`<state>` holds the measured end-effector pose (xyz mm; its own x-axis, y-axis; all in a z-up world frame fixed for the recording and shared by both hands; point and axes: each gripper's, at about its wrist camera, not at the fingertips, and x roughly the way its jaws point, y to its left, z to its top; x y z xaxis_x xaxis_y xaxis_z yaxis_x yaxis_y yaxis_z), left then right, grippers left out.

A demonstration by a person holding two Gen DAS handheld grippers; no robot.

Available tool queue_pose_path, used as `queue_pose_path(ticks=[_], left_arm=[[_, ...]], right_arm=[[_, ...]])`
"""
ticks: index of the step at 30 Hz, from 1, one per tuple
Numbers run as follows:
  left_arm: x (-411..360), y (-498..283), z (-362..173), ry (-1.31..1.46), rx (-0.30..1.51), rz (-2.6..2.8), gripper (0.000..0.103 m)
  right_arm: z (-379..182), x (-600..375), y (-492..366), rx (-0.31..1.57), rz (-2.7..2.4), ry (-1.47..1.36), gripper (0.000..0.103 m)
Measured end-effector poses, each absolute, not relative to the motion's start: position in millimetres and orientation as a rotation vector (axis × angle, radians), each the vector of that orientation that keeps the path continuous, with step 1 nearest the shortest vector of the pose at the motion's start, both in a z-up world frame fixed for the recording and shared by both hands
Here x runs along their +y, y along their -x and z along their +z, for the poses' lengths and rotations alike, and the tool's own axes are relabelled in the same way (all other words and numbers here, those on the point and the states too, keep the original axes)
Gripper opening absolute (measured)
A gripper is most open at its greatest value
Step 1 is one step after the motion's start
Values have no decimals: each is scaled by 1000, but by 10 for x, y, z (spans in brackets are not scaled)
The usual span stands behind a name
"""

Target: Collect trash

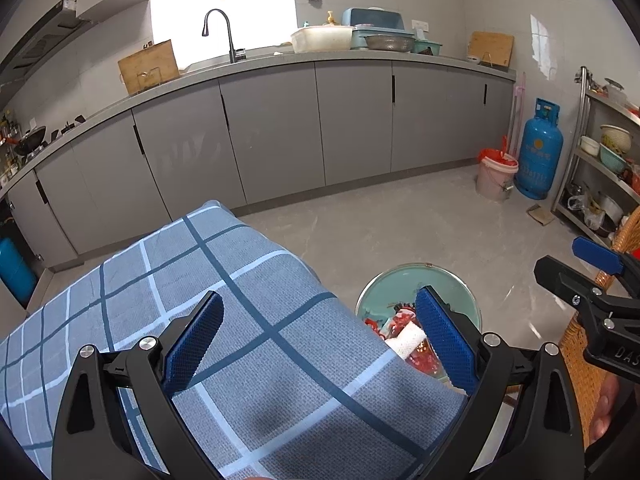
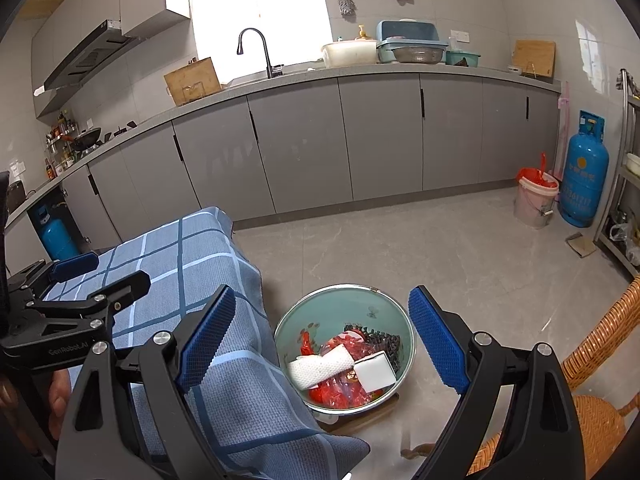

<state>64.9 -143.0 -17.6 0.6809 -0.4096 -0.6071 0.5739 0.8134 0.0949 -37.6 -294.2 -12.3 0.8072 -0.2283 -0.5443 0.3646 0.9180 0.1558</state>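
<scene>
- The bin [image 2: 344, 312] sits on the floor at lower centre of your right wrist view, its round rim fully in sight there; a flat wooden edge shows under its near side.
- Inside it the trash [image 2: 344, 368] lies piled toward the near wall: red wrappers, a white paper roll, a white block and a dark ridged piece. The far half of the bowl is bare.
- The cloth [image 1: 240, 320], a blue checked cover over a table, fills the lower left of both views. Its right edge hangs down just beside the bin and, from your left wrist view, hides the bin's left rim.
- Your right gripper [image 2: 322, 338] has its jaws spread wide with nothing between them; in its own view the bin shows in the gap between the pads, lower down.
- Your left gripper [image 1: 320, 336] also stands wide and empty, above the cloth's right edge, with its right pad in front of the bin.
- A wicker chair [image 2: 600, 360] crowds the lower right corner, near the bin's right side.
- Beyond the bin the grey floor [image 2: 400, 248] runs open up to the cabinets [image 2: 300, 152] across the middle of the frame.
- A red-lined bucket [image 2: 535, 200] and blue gas cylinder [image 2: 582, 184] stand at right, well apart from the bin.
</scene>
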Motion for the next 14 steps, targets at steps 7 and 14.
queue_pose_path(ticks=[7,14], left_arm=[[-1430,-625,-171,-292,594,-554,95],[-1393,-629,-144,-274,591,-572,95]], right_arm=[[-122,-2951,389,542,-324,-259,88],[-106,-2929,397,539,-321,-257,88]])
